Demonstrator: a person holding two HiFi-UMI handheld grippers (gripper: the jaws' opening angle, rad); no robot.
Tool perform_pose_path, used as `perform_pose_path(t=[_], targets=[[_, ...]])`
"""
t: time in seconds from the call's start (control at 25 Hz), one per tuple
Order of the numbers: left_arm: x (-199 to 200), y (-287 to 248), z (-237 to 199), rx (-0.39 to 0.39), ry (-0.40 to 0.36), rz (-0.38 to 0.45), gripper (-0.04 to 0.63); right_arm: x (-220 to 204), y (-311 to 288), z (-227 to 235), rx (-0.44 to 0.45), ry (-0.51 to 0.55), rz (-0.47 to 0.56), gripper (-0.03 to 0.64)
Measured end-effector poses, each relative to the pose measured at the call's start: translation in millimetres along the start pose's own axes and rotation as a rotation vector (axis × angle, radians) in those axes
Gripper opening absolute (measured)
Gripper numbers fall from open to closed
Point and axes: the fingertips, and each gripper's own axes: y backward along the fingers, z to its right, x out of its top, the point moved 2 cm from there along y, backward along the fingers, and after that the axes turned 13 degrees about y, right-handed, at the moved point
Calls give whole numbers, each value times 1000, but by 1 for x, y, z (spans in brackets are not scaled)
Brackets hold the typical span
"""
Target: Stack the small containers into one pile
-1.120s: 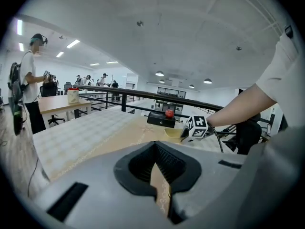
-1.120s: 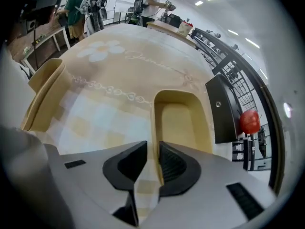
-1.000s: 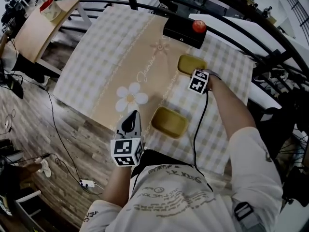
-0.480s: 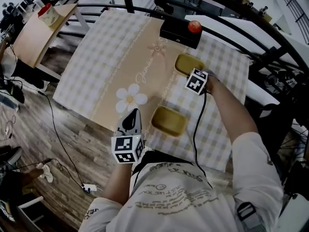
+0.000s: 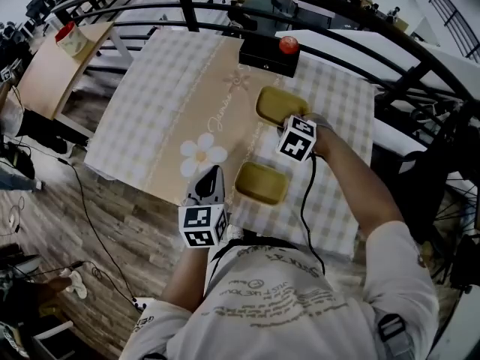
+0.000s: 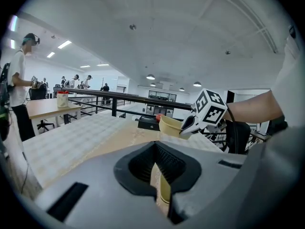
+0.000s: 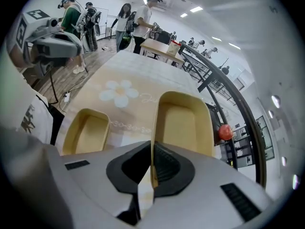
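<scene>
Holding one container [image 5: 276, 103] by a long wall, the right gripper [image 5: 288, 121] is clenched on it; the right gripper view shows the thin yellow wall pinched between the jaws, with the open hollow to their right; seen from the left gripper view, this container hangs clear of the surface [image 5: 169, 88], tilted, over its far half; a second container [image 5: 261, 182] lies flat and upright on the surface near the front edge, apart from the first and nearer the person; the left gripper [image 5: 211, 178] hovers just left of it at the surface's edge, jaws closed together and grasping nothing; a white flower [image 5: 201, 151] is printed on the cloth to the left of both containers; a black box [image 5: 264, 51] with a red button [image 5: 288, 45] sits at the far edge.
</scene>
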Motion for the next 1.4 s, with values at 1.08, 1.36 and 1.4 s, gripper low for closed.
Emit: perform_pose_path(t=[1.08,1.36,1.4], targets=[[-18,27,-35,-52,43,-13,5,64,7,-189,177,-82,-84,9],[-22,27,-39,-61,47,-34,5,62,1,-202,199,-80,-123,9],[-23,26,-39,-64,45,-37,5,61,1,-203,202,-80,-127,9]])
